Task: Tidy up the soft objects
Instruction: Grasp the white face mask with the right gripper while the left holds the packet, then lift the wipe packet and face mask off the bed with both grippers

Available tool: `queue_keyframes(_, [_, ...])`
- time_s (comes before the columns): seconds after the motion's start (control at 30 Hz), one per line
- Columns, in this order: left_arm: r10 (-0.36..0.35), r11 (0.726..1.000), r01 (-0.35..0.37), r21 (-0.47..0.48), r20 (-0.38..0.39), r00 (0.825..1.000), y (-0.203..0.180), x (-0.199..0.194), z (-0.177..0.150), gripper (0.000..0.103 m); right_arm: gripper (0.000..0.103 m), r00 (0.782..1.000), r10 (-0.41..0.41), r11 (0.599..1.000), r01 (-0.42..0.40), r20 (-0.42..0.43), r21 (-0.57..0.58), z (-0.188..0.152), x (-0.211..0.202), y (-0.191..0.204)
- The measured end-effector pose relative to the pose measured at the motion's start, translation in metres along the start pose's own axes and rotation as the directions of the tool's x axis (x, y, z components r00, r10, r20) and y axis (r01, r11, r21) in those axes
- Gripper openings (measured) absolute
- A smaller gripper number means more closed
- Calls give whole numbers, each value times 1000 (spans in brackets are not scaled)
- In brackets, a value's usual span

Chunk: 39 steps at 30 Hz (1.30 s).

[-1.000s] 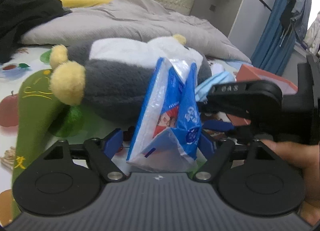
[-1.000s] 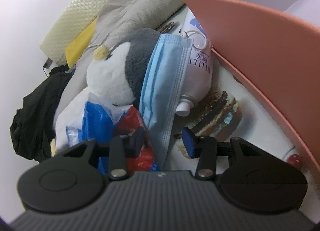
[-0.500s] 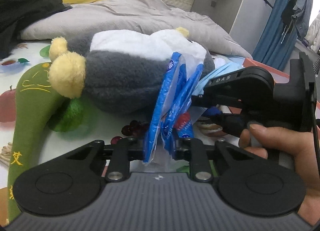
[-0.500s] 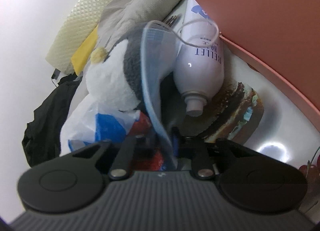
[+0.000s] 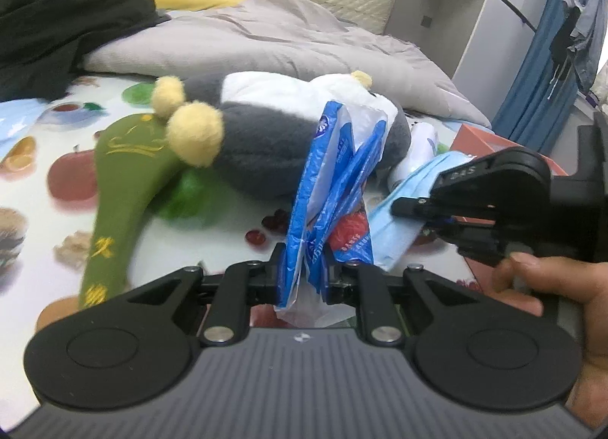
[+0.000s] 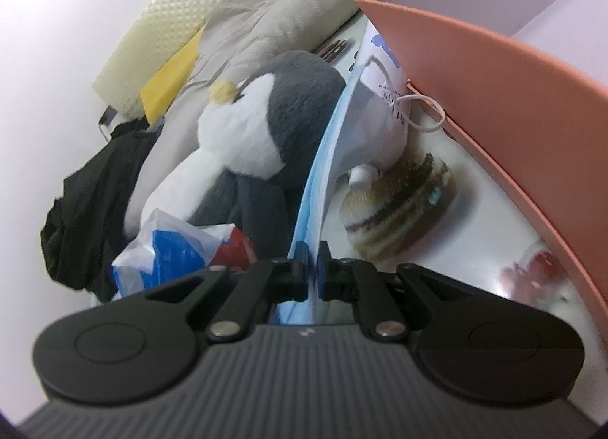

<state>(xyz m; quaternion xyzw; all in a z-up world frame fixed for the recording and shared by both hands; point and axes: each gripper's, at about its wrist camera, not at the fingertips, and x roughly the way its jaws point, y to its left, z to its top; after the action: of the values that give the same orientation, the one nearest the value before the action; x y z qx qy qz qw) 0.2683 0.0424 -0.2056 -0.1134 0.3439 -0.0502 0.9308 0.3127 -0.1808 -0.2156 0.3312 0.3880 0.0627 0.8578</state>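
both picks look made: the left gripper (image 5: pixel 304 279) has just closed on the blue plastic bag (image 5: pixel 334 188) and the right gripper (image 6: pixel 312 268) pinches the face mask (image 6: pixel 323 157) beside the plush penguin (image 5: pixel 266 150), so next, i judge, comes carrying them to the orange box (image 6: pixel 494 74).

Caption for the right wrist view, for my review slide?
Right gripper shut on a blue face mask, beside a plush penguin, white bottle and pink box.

Fluffy plush penguin (image 5: pixel 266 150), crinkly glossy plastic bag (image 5: pixel 326 188), soft pleated mask (image 6: pixel 323 173).
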Motion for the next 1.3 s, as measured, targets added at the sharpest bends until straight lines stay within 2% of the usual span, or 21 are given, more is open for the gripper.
queue_keyframes(0.17, [22, 999, -22, -46, -14, 1000, 11, -26, -11, 20, 7, 999, 4, 999, -5, -36, -42, -12, -26, 1])
queue_keyframes(0.3, [29, 996, -33, -89, -41, 999, 19, -45, -25, 20, 6, 994, 11, 998, -18, -109, -67, -22, -43, 1])
queue_keyframes(0.53, [16, 990, -29, -140, -94, 995, 18, -59, -51, 20, 7, 956, 12, 993, -46, -293, -109, -49, -61, 0])
queue_keyframes(0.7, [-11, 986, -11, -166, -130, 991, 13, -51, -63, 21, 9, 938, -48, 989, -3, -344, -145, -60, -61, -7])
queue_keyframes(0.83, [-3, 987, -18, -160, -131, 991, 9, -48, -65, 21, 11, 941, -101, 974, 27, -323, -227, -65, -70, -7])
queue_keyframes(0.87, [-3, 986, -19, -166, -131, 991, 10, -47, -65, 21, 14, 943, -120, 966, 38, -312, -256, -65, -73, -7])
queue_keyframes(0.93, [-3, 985, -20, -173, -129, 992, 10, -47, -65, 21, 27, 951, -154, 948, 66, -269, -310, -65, -82, -5])
queue_keyframes(1.0, [0, 984, -22, -175, -128, 992, 10, -46, -65, 21, 48, 961, -173, 927, 86, -214, -365, -65, -92, -2])
queue_keyframes(1.07, [1, 984, -24, -178, -128, 992, 11, -46, -65, 21, 48, 970, -182, 910, 105, -158, -402, -65, -101, 4])
queue_keyframes(1.17, [1, 984, -24, -179, -128, 992, 11, -46, -65, 21, 48, 985, -138, 890, 79, -101, -450, -64, -115, 12])
queue_keyframes(1.3, [2, 983, -26, -183, -127, 992, 12, -47, -65, 21, 46, 989, -103, 879, 39, -110, -476, -69, -112, 23])
